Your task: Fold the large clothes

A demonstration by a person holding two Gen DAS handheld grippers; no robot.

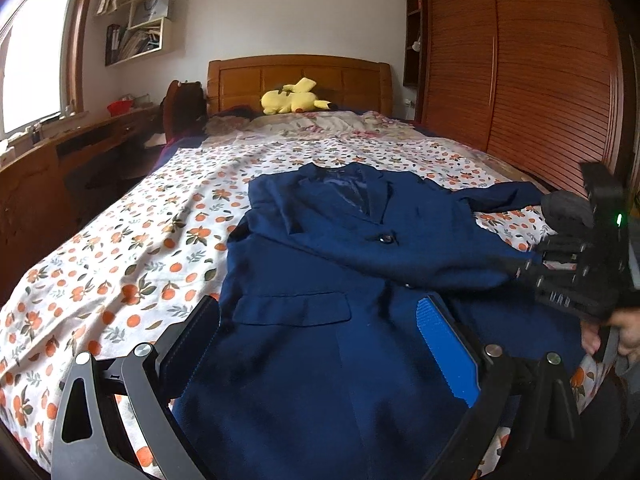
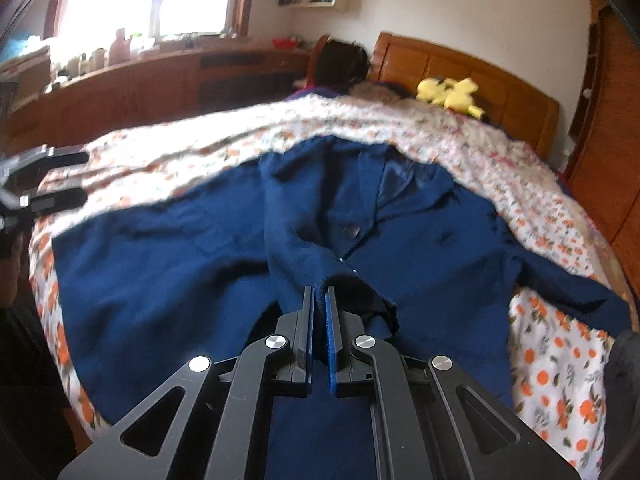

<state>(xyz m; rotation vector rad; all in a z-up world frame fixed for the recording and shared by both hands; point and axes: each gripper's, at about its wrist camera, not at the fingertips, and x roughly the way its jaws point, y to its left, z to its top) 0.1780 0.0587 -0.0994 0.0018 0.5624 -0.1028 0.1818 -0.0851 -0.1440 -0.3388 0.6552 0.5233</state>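
Right wrist view: right gripper (image 2: 320, 292) pinched on jacket (image 2: 168, 264) sleeve (image 2: 296, 248) folded toward 6 o'clock across bed (image 2: 552, 360); left gripper (image 1: 320, 340) wide open, empty (other sleeve unfolded, folding barely started).

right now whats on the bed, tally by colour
Navy blue: 1, the blazer, its sleeve pinched in the right gripper
Yellow: 1, the plush toy by the headboard
Total: 2 on the orange-print sheet; the left gripper holds nothing.

Matt cloth jacket (image 1: 320, 280) (glossy wood headboard (image 1: 298, 76)).
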